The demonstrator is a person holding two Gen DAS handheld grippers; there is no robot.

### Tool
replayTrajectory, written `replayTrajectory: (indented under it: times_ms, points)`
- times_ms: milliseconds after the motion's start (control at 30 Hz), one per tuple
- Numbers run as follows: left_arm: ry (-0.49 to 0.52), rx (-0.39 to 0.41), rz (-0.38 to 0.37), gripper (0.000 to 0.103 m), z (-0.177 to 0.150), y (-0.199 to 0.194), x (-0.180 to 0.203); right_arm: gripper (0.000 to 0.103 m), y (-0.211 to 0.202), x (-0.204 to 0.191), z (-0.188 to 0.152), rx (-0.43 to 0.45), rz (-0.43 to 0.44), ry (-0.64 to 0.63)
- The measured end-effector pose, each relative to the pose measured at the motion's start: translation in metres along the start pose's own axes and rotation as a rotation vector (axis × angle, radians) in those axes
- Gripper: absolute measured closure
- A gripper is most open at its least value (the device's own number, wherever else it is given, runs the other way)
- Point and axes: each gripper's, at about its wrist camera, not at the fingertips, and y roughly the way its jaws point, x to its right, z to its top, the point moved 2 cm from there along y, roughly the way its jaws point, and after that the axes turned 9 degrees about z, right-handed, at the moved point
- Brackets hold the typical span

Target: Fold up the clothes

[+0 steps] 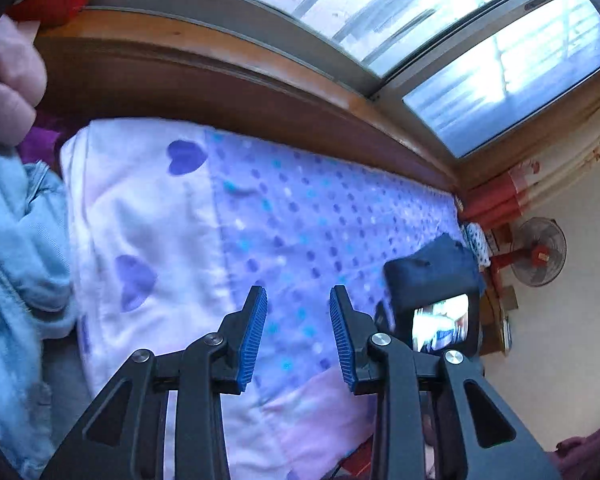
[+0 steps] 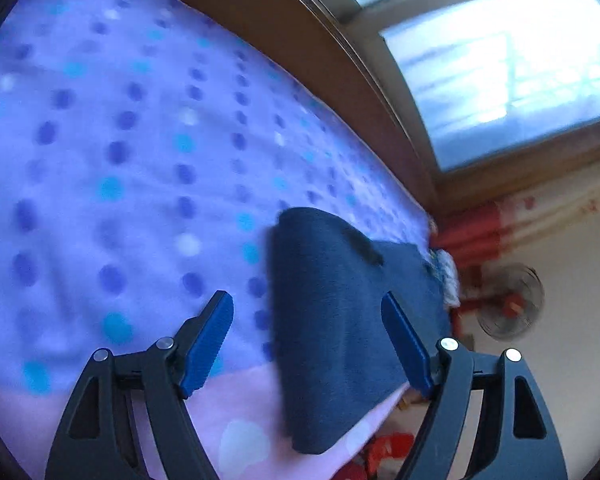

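Navy garment (image 2: 332, 320) lies folded by the bed's (image 1: 300, 208) far corner, pale-blue clothes (image 1: 16, 248) at its near-left edge wait, and left gripper (image 1: 298, 336) and right gripper (image 2: 308, 340) both gape empty.

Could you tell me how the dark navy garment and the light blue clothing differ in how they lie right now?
The dark navy garment lies folded flat on the dotted bedsheet near its far corner, while the light blue clothing sits bunched and crumpled at the opposite end. The navy one is plain and dark; the light blue one is pale and creased. Neither is held by a gripper.

Folded garment (image 2: 340, 320) lies on bed (image 2: 120, 140); window (image 2: 500, 80) behind.
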Motion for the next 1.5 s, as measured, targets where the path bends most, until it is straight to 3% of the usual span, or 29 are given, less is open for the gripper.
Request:
replayTrajectory:
  times_ms: [233, 333, 400, 533, 667, 767, 833, 867, 900, 1100, 1267, 1433, 1500]
  points:
    - [0.060, -0.064, -0.055, 0.071, 0.005, 0.011, 0.004, 0.019, 0.044, 0.034, 0.013, -0.130, -0.024, 0.109]
    - [0.086, -0.082, -0.081, 0.071, 0.007, 0.015, 0.012, 0.019, 0.051, 0.055, 0.005, -0.217, 0.049, 0.193]
    - [0.106, -0.092, -0.087, 0.071, 0.009, 0.018, 0.018, 0.019, 0.051, 0.057, -0.008, -0.278, 0.015, 0.169]
    - [0.099, -0.095, -0.100, 0.071, 0.014, 0.023, 0.023, 0.019, 0.043, 0.047, -0.019, -0.251, -0.058, 0.101]
    - [0.081, -0.100, -0.125, 0.071, 0.018, 0.028, 0.030, 0.020, 0.055, 0.045, 0.002, -0.219, -0.068, 0.051]
    - [0.082, -0.106, -0.130, 0.071, 0.019, 0.031, 0.037, 0.032, 0.061, 0.054, 0.008, -0.212, 0.009, 0.081]
    - [0.081, -0.107, -0.135, 0.071, 0.019, 0.033, 0.043, 0.057, 0.053, 0.048, 0.007, -0.200, 0.042, 0.084]
    - [0.081, -0.107, -0.138, 0.071, 0.020, 0.034, 0.047, 0.075, 0.047, 0.047, 0.007, -0.182, 0.050, 0.090]
    - [0.084, -0.107, -0.142, 0.071, 0.020, 0.036, 0.051, 0.083, 0.042, 0.047, 0.007, -0.165, 0.057, 0.095]
    - [0.099, -0.086, -0.167, 0.071, 0.021, 0.038, 0.078, 0.087, 0.039, 0.059, 0.004, -0.141, 0.179, 0.145]
    - [0.083, -0.065, -0.185, 0.071, 0.025, 0.046, 0.094, 0.087, 0.029, 0.095, 0.005, -0.110, 0.285, 0.133]
    - [0.046, -0.016, -0.163, 0.071, 0.026, 0.060, 0.126, 0.087, 0.042, 0.165, -0.004, -0.094, 0.462, 0.220]
    - [0.023, 0.019, -0.153, 0.071, 0.023, 0.067, 0.144, 0.087, 0.057, 0.200, -0.006, -0.083, 0.612, 0.270]
